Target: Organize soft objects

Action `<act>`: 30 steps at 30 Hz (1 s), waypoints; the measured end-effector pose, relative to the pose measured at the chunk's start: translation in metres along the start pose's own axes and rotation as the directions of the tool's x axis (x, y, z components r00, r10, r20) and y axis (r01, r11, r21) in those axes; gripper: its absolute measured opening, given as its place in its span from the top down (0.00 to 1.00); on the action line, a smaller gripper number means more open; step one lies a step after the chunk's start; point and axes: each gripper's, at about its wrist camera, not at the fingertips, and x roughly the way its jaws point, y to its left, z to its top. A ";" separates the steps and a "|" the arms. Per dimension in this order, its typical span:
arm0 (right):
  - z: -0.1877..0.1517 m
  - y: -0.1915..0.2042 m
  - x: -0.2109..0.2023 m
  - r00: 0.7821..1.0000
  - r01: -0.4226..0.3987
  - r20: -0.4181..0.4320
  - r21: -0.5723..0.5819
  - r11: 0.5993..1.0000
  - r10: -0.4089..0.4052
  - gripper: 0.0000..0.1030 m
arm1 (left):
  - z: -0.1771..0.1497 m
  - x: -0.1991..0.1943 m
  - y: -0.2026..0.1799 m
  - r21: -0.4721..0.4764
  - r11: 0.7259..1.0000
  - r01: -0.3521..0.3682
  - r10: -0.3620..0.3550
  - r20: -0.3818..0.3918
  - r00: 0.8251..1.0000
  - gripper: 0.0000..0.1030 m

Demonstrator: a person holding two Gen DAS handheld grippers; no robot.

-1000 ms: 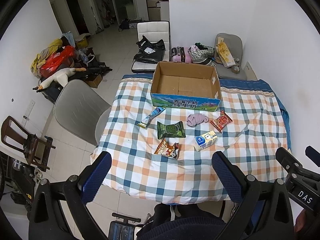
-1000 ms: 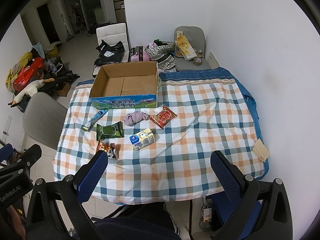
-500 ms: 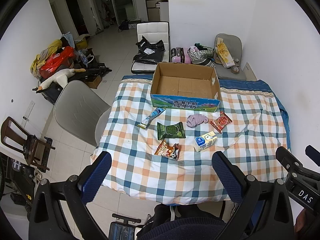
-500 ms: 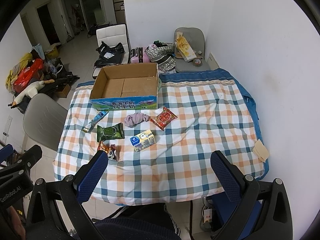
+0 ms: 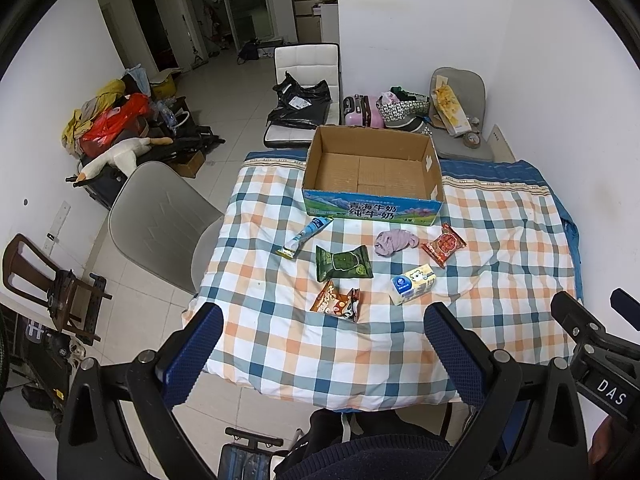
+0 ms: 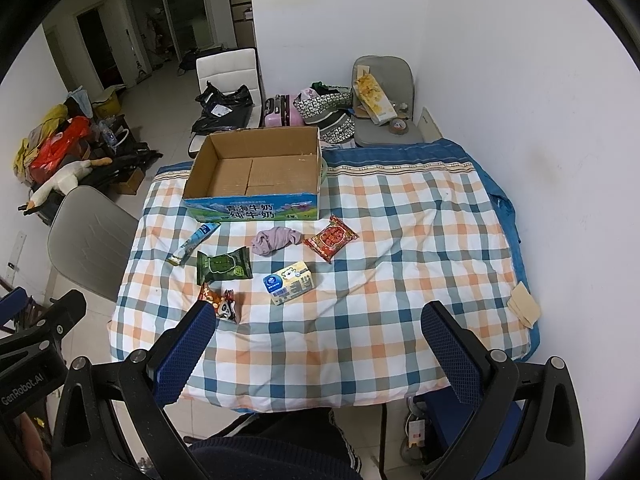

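Note:
An open, empty cardboard box (image 5: 372,172) (image 6: 256,172) stands at the far side of the checked tablecloth (image 5: 500,264). In front of it lie a mauve cloth (image 5: 394,241) (image 6: 275,239), a red packet (image 5: 444,244) (image 6: 331,238), a green packet (image 5: 343,263) (image 6: 224,266), a blue-white tube (image 5: 306,236) (image 6: 194,242), a yellow carton (image 5: 413,283) (image 6: 289,282) and an orange snack bag (image 5: 336,302) (image 6: 220,302). My left gripper (image 5: 320,350) and right gripper (image 6: 316,346) are open and empty, high above the table's near edge.
A grey chair (image 5: 160,216) stands at the table's left side. A white chair (image 5: 306,92) with black bags, a pink suitcase (image 5: 362,110) and a grey chair (image 5: 458,120) stand behind the table. A white wall runs along the right. Bags are piled at the far left (image 5: 112,124).
Both views have shifted very slightly; the objects on the table have not moved and both grippers stay open.

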 end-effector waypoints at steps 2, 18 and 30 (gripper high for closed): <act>0.000 0.000 0.001 1.000 0.000 -0.001 0.002 1.000 0.000 0.00 | -0.001 0.000 0.000 0.000 1.000 0.000 0.000 0.000 1.000 0.00; 0.029 -0.020 0.166 0.966 -0.038 -0.246 0.155 0.987 0.076 0.00 | 0.065 0.178 0.016 -0.078 0.996 -0.039 0.024 -0.193 0.981 0.00; 0.010 -0.010 0.412 0.798 -0.066 -0.528 0.401 0.914 0.290 0.07 | 0.005 0.329 0.029 -0.185 0.979 -0.085 -0.013 -0.475 0.880 0.00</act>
